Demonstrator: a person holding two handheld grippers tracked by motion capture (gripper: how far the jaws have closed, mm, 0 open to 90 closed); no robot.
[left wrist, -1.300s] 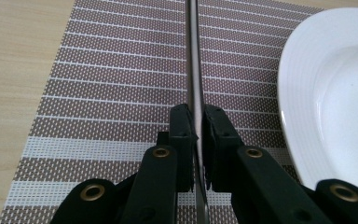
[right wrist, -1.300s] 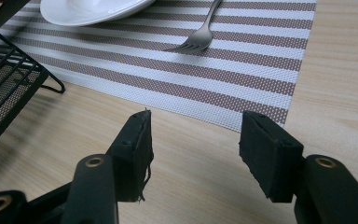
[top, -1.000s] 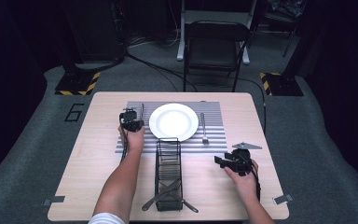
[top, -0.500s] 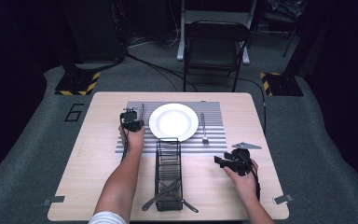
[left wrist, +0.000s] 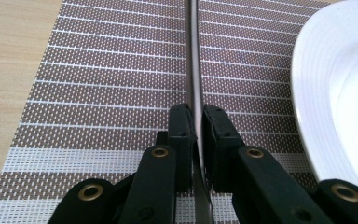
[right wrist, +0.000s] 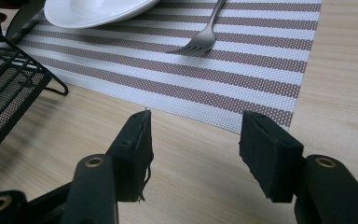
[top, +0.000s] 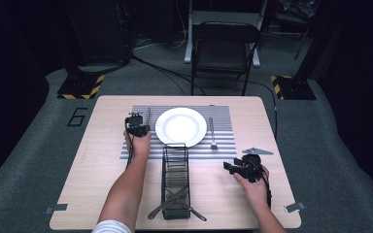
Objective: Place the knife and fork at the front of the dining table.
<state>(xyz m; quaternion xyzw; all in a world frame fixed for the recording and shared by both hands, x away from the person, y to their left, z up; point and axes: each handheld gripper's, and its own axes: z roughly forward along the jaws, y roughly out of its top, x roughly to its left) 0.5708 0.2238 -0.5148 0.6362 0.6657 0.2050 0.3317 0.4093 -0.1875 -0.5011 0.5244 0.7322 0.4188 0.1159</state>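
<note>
Left gripper (left wrist: 195, 126) pinches one knife (left wrist: 193, 70); right gripper (right wrist: 193, 154) stands spread and empty.

Near: one wire rack (top: 176, 177) on the table (top: 92, 170), with two utensils crossed at its near end. Mid: the right gripper over bare wood; the knife lies on the one striped mat (top: 223, 136), just left of the plate (top: 180, 126). Far: one fork (top: 213, 133) right of the plate.

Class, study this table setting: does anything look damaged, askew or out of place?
Yes. A frayed pad on the open right gripper trails loose threads. Two utensils stick out crossed beneath the wire rack. The left gripper pinches a knife beside the plate.
</note>
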